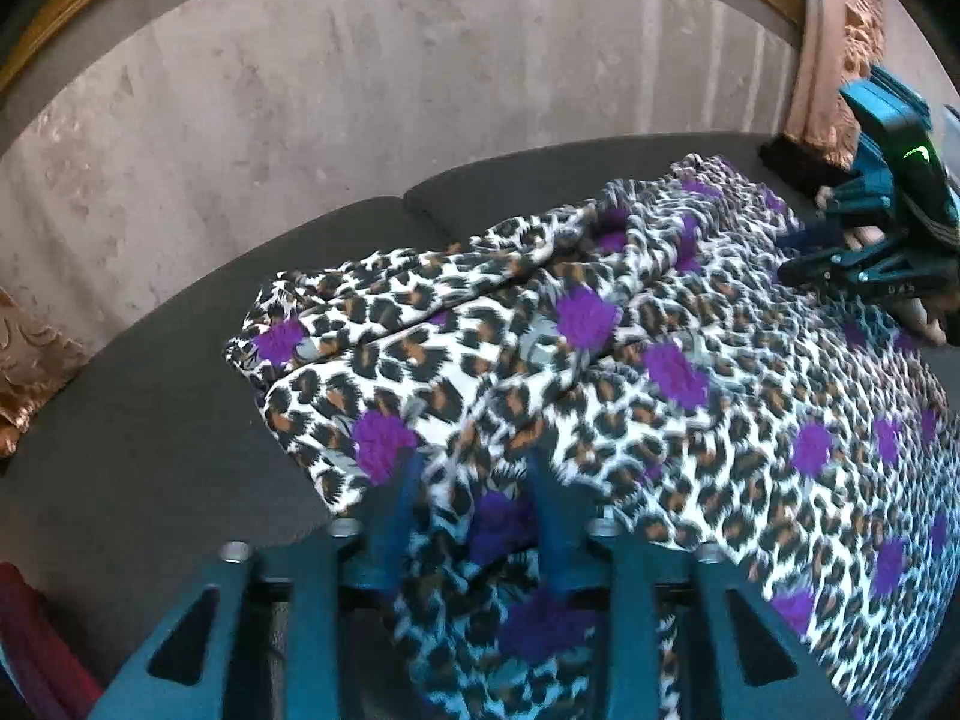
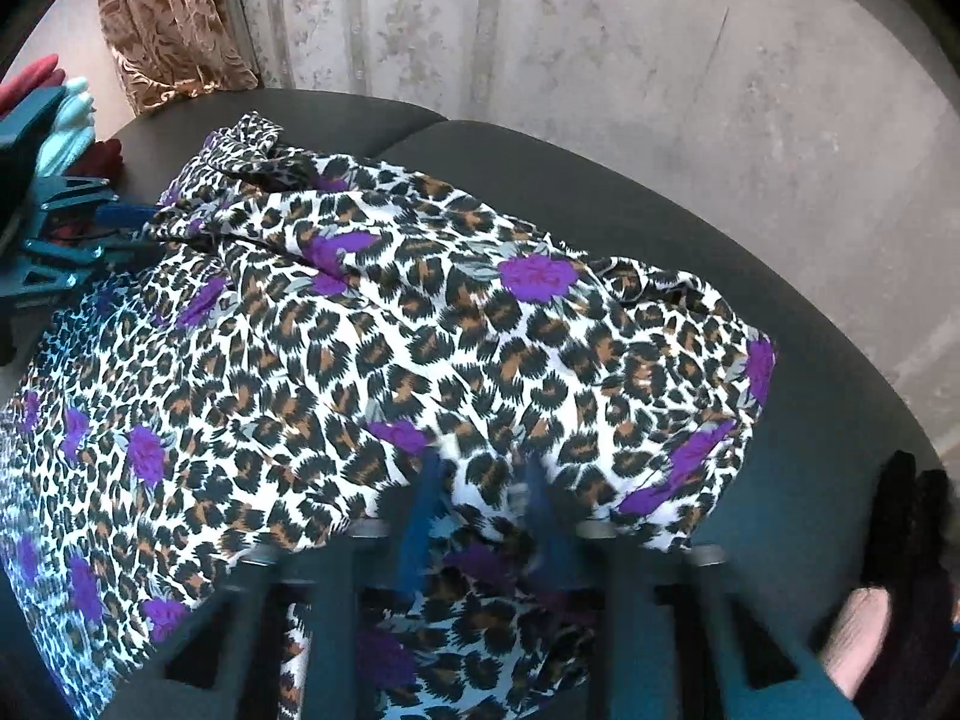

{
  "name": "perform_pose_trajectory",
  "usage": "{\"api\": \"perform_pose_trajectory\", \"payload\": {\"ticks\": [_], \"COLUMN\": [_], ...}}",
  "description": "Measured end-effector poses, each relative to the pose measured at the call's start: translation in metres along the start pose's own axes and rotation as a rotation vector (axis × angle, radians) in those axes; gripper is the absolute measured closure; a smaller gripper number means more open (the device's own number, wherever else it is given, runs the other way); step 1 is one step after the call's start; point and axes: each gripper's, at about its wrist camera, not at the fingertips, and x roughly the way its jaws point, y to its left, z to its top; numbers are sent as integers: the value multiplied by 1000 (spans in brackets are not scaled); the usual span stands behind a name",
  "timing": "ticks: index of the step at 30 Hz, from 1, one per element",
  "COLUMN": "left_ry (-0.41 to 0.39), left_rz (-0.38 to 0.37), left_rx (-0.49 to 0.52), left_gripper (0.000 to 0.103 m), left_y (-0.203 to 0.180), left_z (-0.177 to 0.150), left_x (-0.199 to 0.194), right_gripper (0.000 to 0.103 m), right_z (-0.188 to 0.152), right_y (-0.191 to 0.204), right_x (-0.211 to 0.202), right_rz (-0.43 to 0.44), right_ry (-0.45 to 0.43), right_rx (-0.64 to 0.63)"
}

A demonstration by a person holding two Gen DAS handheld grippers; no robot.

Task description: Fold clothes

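A leopard-print garment with purple flowers lies rumpled and partly folded on a dark grey seat cushion. In the left wrist view my left gripper is at the garment's near edge, with a bunch of the fabric pinched between its blue fingers. My right gripper shows at the far right edge of the cloth. In the right wrist view my right gripper is shut on a fold of the same garment, near its corner. My left gripper is at the cloth's left edge.
A pale patterned wall rises behind the cushions. A gold patterned curtain hangs at one end, and a similar cushion sits at the other. Red cloth lies low left. Dark items and a pink shape are low right.
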Motion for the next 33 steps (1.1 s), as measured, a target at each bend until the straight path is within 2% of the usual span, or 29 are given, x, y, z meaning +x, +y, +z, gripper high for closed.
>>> {"api": "perform_pose_trajectory", "payload": {"ticks": [2, 3, 6, 9, 10, 11, 13, 15, 18, 21, 23, 24, 27, 30, 33], "left_ry": [-59, -79, -117, -111, -98, -83, -60, -43, -18, 9, 36, 53, 51, 6, -17], "left_rz": [-67, -89, -120, -101, -107, -81, -14, 16, 18, 58, 55, 57, 40, 4, -13], "left_rx": [-88, -118, -198, -211, -194, -149, -62, 0, 77, 119, 117, 115, 102, 18, -15], "left_gripper": [91, 98, 102, 102, 102, 101, 76, 74, 62, 62, 77, 95, 100, 101, 101], "left_y": [14, 20, 42, 52, 50, 41, 23, 9, -8, -13, -12, -11, -7, 10, 22], "left_z": [4, 5, 6, 1, -2, -4, -7, -11, -6, 3, 4, 4, 0, -5, -15], "left_x": [-15, -21, -37, -46, -46, -46, -41, -35, -23, -9, -4, 1, -2, -22, -46], "right_gripper": [98, 99, 99, 99, 99, 99, 99, 99, 99, 99, 99, 99, 99, 99, 99], "right_z": [3, 4, 9, 9, 8, 7, 3, 1, 1, 13, 23, 28, 35, 31, 17], "right_y": [-2, -3, -7, -7, -4, -1, -5, -5, -2, 5, 9, 11, 8, -1, -3], "right_x": [-5, -9, -24, -38, -40, -42, -36, -33, -38, -53, -61, -65, -67, -70, -69], "right_rz": [12, 19, 48, 47, 36, 25, 22, 35, 69, 75, 71, 68, 46, 23, 62], "right_ry": [-14, -27, -56, -83, -80, -78, -55, -46, -67, -115, -145, -160, -169, -171, -147], "right_rx": [2, 2, 25, 29, 24, 19, 24, 39, 61, 33, 17, 9, 2, 5, -1]}}
